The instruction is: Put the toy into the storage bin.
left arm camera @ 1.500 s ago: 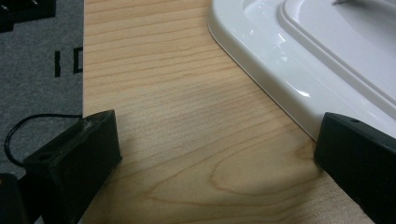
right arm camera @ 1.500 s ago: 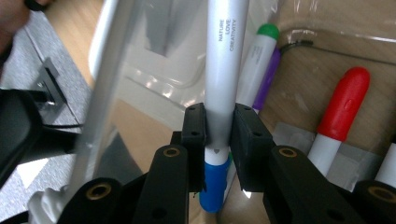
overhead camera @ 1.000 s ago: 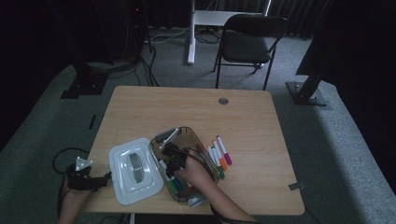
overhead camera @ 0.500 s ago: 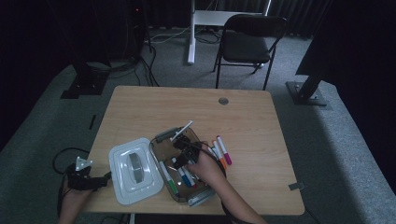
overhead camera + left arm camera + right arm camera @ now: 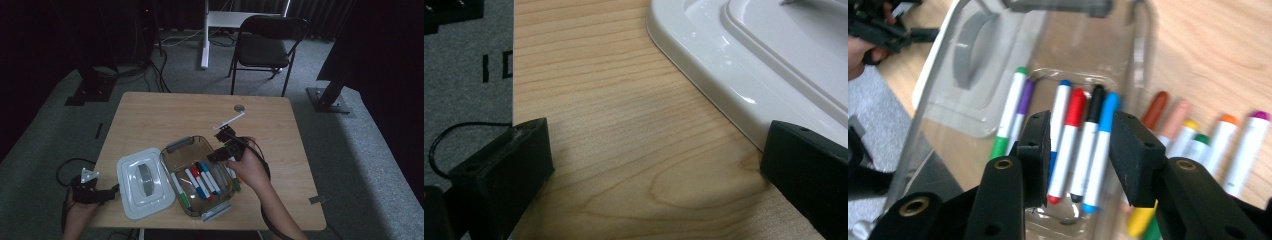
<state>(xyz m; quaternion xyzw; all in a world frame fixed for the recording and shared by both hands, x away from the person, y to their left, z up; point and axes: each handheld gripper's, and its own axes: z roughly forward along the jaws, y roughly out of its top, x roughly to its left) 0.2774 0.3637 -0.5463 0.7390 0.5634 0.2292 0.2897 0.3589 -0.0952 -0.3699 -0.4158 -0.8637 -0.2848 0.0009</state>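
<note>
Two claws at work over a wooden counter (image 5: 165,112). Right claw (image 5: 223,150) is held above the far right rim of a clear plastic box (image 5: 176,146), tipped down toward it; its jaws have just been opening and stand part way apart with nothing between the pads. Seen along the right gripper view, the right claw (image 5: 1079,160) hangs directly over the markers inside the box: blue-capped, red marker (image 5: 1068,145), black marker (image 5: 1087,147) and light blue marker (image 5: 1100,150) lie side by side below the gap, not touched. Green marker (image 5: 1009,110) and a purple one lie further to the left in that view, also in the box.

More markers rest on the bare counter just outside the box wall, beside the right hand: orange marker (image 5: 1223,145), purple-capped marker (image 5: 1250,145), and others with red-brown, pink, yellow and green caps, partly blurred.

White lid (image 5: 142,182) with a grey handle lies flat on the counter, touching or nearly touching the box's left side. Left claw (image 5: 92,194) sits low at the counter's near left edge, just beside the lid; in the left gripper view the left claw (image 5: 656,165) has jaws wide apart, holding nothing, the lid's corner (image 5: 724,100) near the right-hand jaw
</note>
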